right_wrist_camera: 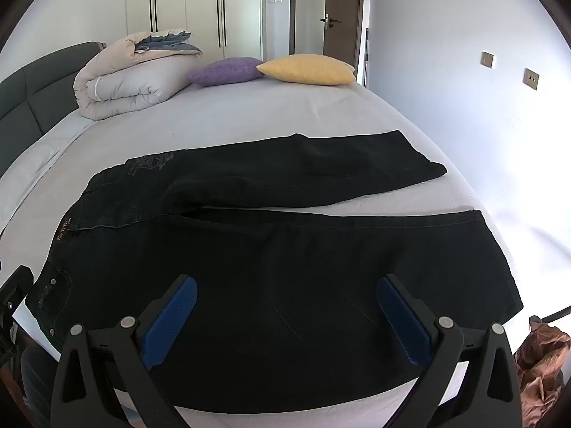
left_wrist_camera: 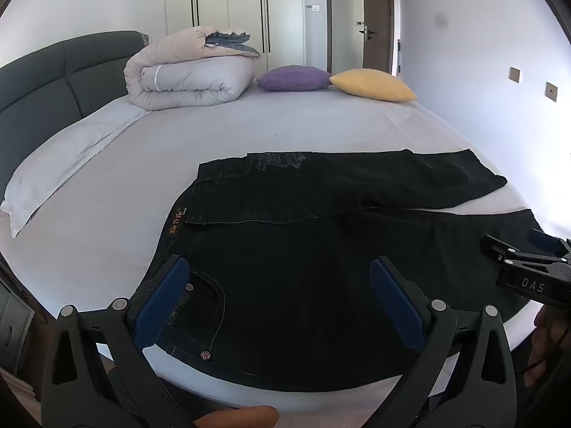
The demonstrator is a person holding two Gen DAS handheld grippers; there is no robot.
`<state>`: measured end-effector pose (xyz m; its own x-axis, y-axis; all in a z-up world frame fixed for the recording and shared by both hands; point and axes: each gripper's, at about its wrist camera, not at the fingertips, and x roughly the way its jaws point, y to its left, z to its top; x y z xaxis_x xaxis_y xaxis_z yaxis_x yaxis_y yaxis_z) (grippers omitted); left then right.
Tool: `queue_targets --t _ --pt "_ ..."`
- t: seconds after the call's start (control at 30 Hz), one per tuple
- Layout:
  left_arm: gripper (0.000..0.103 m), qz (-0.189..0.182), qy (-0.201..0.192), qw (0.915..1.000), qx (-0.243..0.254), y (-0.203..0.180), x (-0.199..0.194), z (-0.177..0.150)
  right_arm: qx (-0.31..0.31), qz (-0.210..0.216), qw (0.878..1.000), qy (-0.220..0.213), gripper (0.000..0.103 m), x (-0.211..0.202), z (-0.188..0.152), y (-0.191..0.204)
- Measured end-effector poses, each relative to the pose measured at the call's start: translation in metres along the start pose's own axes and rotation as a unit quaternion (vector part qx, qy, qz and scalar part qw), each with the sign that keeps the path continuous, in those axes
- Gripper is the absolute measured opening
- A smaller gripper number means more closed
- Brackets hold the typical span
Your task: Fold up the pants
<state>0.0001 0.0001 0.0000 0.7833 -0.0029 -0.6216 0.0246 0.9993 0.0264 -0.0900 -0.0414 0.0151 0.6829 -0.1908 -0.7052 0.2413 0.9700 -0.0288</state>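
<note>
I hold my left gripper [left_wrist_camera: 278,299] over the waist end of the pants [left_wrist_camera: 339,235], its blue pads spread wide with nothing between them. My right gripper [right_wrist_camera: 285,306] hangs the same way over the near leg, fully spread and empty.

The pants are dark jeans lying flat along the near edge of the bed [left_wrist_camera: 249,125], waistband toward the headboard side, the two legs running out toward the foot, slightly splayed with a strip of sheet showing between them. The far leg [right_wrist_camera: 321,167] lies toward the middle of the mattress; the near leg [right_wrist_camera: 357,249] runs right along the edge closest to me. A rolled duvet [left_wrist_camera: 189,71] and two cushions sit well apart at the far edge.

I judge the folding has not begun: the garment is only laid out. The first fold looks like bringing one leg over the other, so I need to lower both grippers to the near edge, pinch waistband and hem together, and carry them across evenly.
</note>
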Motion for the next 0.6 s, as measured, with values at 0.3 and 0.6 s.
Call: queue_targets --t 0.3,0.6 --pt "0.103 0.0 0.0 1.0 0.002 -0.001 0.0017 -0.0009 0.0 0.003 1.0 0.002 0.103 -0.0004 0.0012 -0.002" --pt "0.103 -0.001 0.0 1.0 0.0 0.0063 0.0011 -0.0051 -0.001 0.001 1.0 0.003 0.103 0.002 -0.0011 0.0005"
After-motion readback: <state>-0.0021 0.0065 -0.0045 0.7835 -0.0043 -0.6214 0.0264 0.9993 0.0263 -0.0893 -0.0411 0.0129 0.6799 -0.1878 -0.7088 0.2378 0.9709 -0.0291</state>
